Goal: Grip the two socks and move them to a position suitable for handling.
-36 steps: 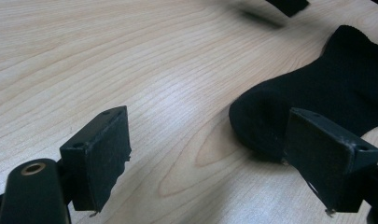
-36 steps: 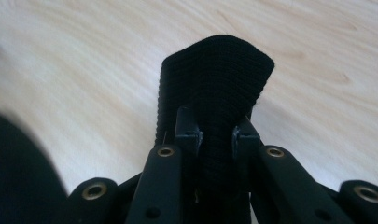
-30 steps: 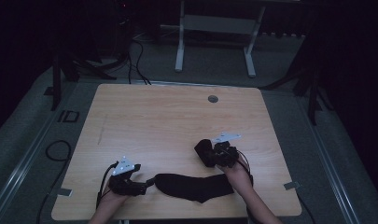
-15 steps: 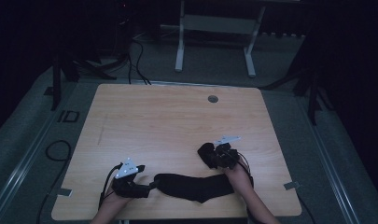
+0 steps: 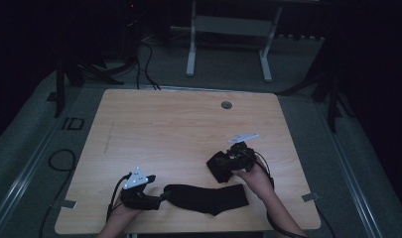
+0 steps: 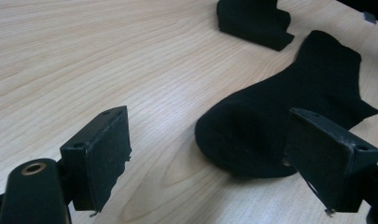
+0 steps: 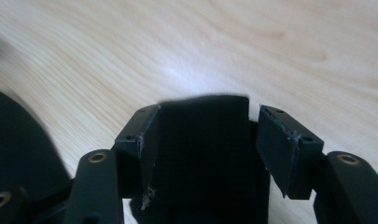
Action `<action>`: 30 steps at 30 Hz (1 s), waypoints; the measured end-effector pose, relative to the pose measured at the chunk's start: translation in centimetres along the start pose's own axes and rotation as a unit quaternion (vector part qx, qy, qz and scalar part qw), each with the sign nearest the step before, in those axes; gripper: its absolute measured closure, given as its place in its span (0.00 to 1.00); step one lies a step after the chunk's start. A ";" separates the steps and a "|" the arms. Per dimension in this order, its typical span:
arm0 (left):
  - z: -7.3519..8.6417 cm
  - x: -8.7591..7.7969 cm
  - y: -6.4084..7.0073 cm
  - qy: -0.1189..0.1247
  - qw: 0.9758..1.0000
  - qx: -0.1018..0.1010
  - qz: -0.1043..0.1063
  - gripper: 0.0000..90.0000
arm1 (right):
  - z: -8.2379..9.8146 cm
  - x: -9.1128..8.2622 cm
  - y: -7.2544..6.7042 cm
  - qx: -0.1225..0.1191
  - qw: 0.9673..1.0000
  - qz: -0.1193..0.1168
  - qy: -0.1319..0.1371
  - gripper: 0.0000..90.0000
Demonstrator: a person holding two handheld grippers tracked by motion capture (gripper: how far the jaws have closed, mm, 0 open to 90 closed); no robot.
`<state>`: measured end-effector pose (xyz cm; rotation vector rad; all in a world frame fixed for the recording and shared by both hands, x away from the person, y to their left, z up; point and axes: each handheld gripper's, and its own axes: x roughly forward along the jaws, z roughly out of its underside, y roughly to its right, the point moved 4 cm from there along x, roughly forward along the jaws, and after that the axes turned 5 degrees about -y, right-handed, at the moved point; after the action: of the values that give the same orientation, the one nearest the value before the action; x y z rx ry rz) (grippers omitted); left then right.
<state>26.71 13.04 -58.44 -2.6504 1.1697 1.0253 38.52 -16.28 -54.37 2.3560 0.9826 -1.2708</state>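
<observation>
A flat black sock [image 5: 206, 197] lies near the table's front edge, its toe toward my left gripper [image 5: 156, 198]. In the left gripper view that toe [image 6: 252, 135] rests on the wood between and just ahead of the wide-open jaws of the left gripper [image 6: 210, 126], untouched. A second black sock, folded small [image 5: 219, 167], lies at the right under my right gripper [image 5: 229, 161]. The right gripper's [image 7: 205, 116] jaws have just been opening; the folded sock [image 7: 200, 149] sits between them, with a gap at one pad.
The wooden table [image 5: 164, 129] has a round grommet hole [image 5: 226, 105] near its far edge and tape marks at the front corners [image 5: 68, 204]. Cables [image 5: 59, 161] trail on the grey floor to the left. A white metal stand [image 5: 228, 29] is beyond the table.
The right gripper's jaws have spread apart from the folded sock, which stays on the table. The left gripper and the flat sock have not moved.
</observation>
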 end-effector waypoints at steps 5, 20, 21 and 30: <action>-0.3 0.4 0.3 -0.004 1.000 0.005 0.004 0.17 | 1.4 2.3 0.0 0.006 0.999 -0.002 -0.042 0.49; -3.9 2.4 0.0 -0.011 1.000 0.025 -0.006 0.25 | 0.5 0.9 -2.1 -0.035 0.999 -0.022 0.006 0.83; -4.2 2.6 0.0 -0.012 1.000 0.028 -0.006 0.25 | 0.1 0.2 -2.4 -0.035 0.999 -0.035 0.019 0.83; -6.4 4.2 1.8 -0.001 0.998 0.053 0.032 0.26 | -1.8 -5.0 -5.6 -0.052 0.984 -0.145 0.091 0.83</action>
<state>31.04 7.10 -55.67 -2.5449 1.2793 0.9472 33.95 -13.37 -48.88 2.3412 1.4582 -1.0790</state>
